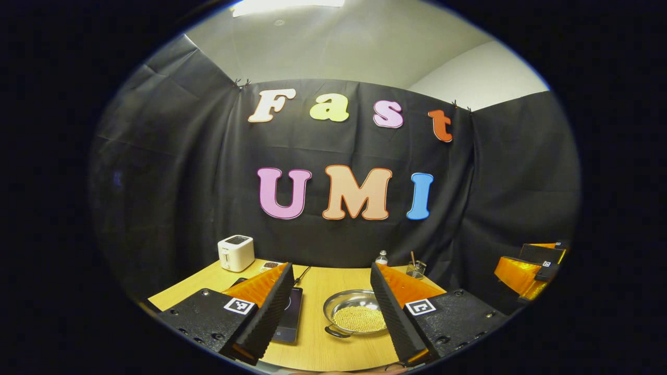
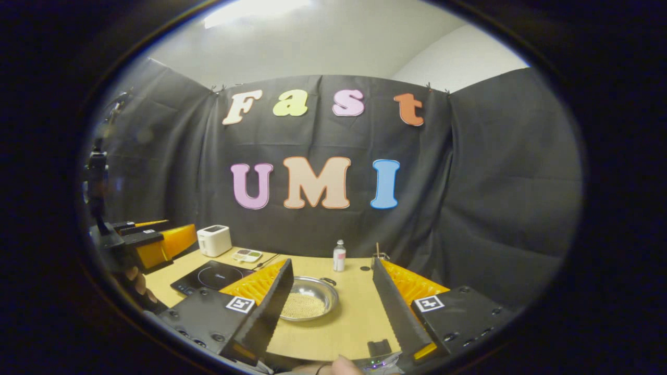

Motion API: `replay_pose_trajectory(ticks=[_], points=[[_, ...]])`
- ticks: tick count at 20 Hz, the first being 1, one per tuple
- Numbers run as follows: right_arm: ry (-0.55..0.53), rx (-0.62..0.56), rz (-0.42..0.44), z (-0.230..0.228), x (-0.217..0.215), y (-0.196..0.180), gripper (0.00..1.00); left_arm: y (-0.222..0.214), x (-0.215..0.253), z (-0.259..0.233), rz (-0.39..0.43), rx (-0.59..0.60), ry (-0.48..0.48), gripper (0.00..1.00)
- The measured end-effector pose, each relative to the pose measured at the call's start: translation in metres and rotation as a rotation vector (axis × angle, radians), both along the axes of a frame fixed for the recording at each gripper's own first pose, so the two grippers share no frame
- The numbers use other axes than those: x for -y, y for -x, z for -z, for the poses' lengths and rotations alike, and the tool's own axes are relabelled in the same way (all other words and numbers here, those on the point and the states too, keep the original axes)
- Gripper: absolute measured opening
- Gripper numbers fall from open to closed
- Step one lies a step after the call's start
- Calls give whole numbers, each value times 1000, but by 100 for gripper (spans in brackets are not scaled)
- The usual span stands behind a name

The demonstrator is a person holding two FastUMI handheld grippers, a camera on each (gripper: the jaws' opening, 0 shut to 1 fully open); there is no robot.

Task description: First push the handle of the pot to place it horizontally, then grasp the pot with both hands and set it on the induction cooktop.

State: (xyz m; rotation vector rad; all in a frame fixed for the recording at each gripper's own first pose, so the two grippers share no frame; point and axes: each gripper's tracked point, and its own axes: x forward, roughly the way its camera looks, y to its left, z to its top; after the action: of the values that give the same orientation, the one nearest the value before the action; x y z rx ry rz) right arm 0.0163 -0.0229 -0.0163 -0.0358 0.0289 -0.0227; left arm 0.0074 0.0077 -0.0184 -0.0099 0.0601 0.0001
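Note:
A shallow steel pot [image 1: 356, 313] holding small pale grains sits on the wooden table [image 1: 318, 344], one dark handle pointing toward me at its near-left rim. In the right gripper view the same pot [image 2: 312, 299] has a handle at its far right rim. The black induction cooktop [image 2: 212, 276] lies to its left; in the left gripper view the cooktop [image 1: 290, 316] is partly hidden by a finger. My left gripper [image 1: 331, 271] hangs open above the table, nothing between its fingers. My right gripper [image 2: 332, 265] is open too, also empty.
A white toaster [image 1: 236, 252] stands at the table's far left, a small tray [image 2: 247, 255] beside it. A small bottle [image 2: 339, 255] and a glass with sticks [image 1: 415, 269] stand near the back wall. The other gripper [image 2: 151, 242], held by a hand, is at the left.

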Motion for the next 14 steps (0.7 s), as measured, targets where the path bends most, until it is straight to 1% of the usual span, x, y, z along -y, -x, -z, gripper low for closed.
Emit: replay_pose_trajectory(ticks=[12,13,14], points=[[-5,-3,-9,2,-8,-3,93,1,-12,1,-12,9,13,90],[-6,-5,-11,2,-9,-4,93,1,-14,3,-15,8,15,85],[-6,-7,-11,4,-9,-5,93,0,-15,4,-16,5,19,90]])
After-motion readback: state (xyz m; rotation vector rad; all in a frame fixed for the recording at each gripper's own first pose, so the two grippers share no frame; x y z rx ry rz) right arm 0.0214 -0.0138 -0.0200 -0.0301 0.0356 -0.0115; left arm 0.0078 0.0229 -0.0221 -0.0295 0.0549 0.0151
